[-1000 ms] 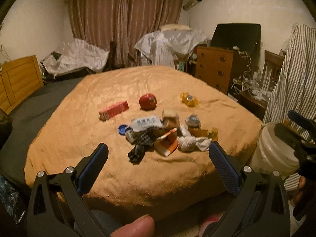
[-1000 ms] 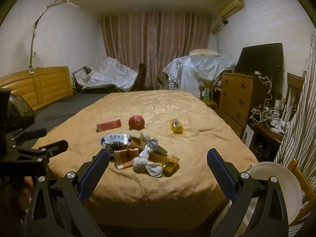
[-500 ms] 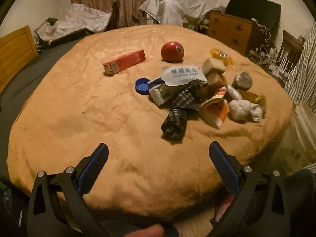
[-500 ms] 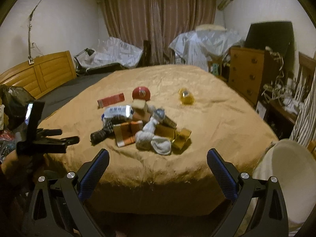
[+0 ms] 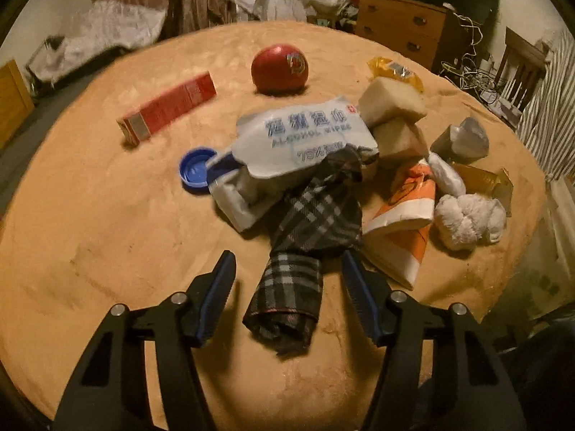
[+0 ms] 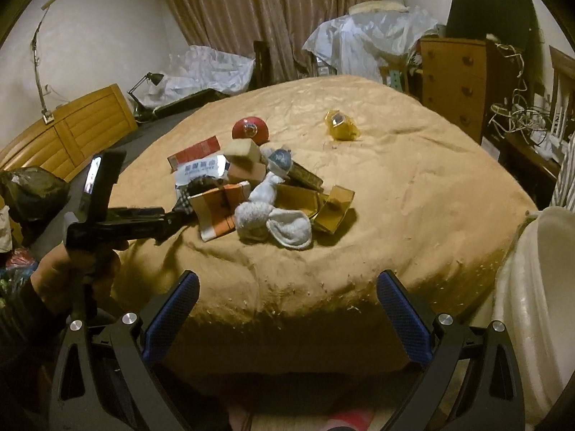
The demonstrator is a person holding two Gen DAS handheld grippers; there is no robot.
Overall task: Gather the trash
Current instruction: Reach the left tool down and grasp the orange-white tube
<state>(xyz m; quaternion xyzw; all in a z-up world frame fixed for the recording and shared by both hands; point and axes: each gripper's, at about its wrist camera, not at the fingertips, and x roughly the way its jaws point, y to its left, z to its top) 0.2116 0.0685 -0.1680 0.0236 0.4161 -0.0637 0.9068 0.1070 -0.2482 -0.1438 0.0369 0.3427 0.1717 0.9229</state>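
A pile of trash lies on the tan bed cover (image 5: 90,215). A dark plaid cloth (image 5: 305,222) lies at its near edge, and my left gripper (image 5: 287,273) is open around the cloth's near end, jaws on either side, not touching. Behind are a white alcohol-wipes pack (image 5: 302,136), a blue cap (image 5: 196,169), an orange-white carton (image 5: 406,215), white socks (image 5: 467,219), a red box (image 5: 167,107) and a red ball (image 5: 279,67). My right gripper (image 6: 287,309) is open and empty at the bed's near edge, short of the pile (image 6: 258,194).
A white bucket (image 6: 539,287) stands at the bed's right corner. A yellow wrapper (image 6: 340,125) lies apart further back. A wooden dresser (image 6: 452,79) and tangled cables stand right. A wooden headboard (image 6: 72,133) is left. The left gripper's handle (image 6: 118,222) shows in the right wrist view.
My left gripper has moved forward and down to the pile, and its jaws have narrowed around the plaid cloth. My right gripper has edged closer to the bed.
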